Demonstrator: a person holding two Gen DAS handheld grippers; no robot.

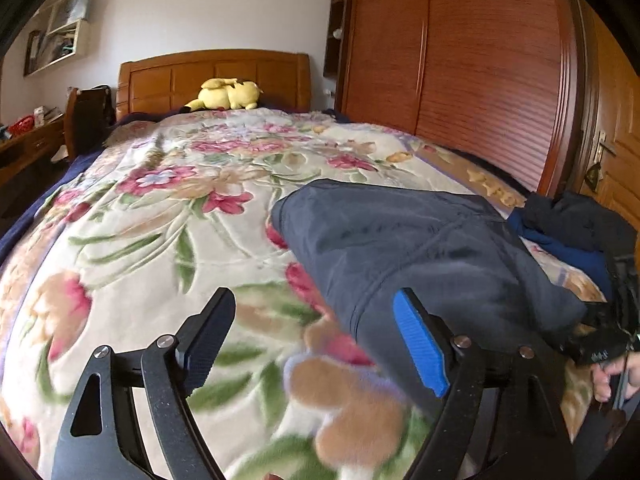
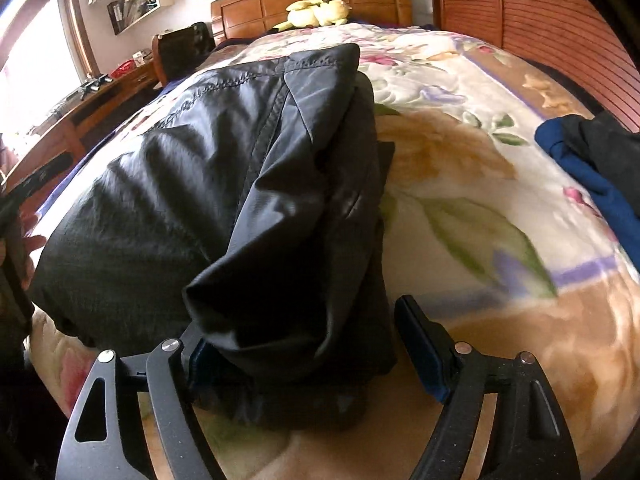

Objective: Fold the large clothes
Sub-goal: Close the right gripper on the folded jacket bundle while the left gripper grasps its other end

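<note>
- The left gripper (image 1: 316,344), at the bottom of the left wrist view, stands wide with nothing between its pads; one blue pad (image 1: 420,346) faces inward, its tip just beside the near edge of the folded dark jacket (image 1: 420,248), though whether it touches cannot be told.
- The right gripper (image 2: 304,344), at the bottom of the right wrist view, also stands wide; a bunched end of the jacket (image 2: 224,184) lies between its fingers, covering the left finger's tip, with a gap to the right finger.
- No brand, label or writing can be read anywhere.
- Counted: two grippers, one folded jacket, one second heap of dark and blue clothes (image 1: 568,232) at the right edge, well apart from the jacket, and one yellow plush toy (image 1: 228,94) at the head of the bed.
- Part of a hand (image 1: 616,372) shows at the right edge of the left wrist view, holding the other gripper.
- The jacket lies on a fleecy floral blanket (image 1: 160,216), cream with pink flowers and green leaves, which covers the bed.
- Behind it, a wooden headboard (image 1: 216,76); at upper right, a slatted reddish wooden wardrobe (image 1: 460,48).
- At left, a wooden desk (image 2: 80,108) with small clutter, a chair (image 2: 180,52), white wall shelves (image 1: 68,24) and a bright window (image 2: 36,52).
</note>
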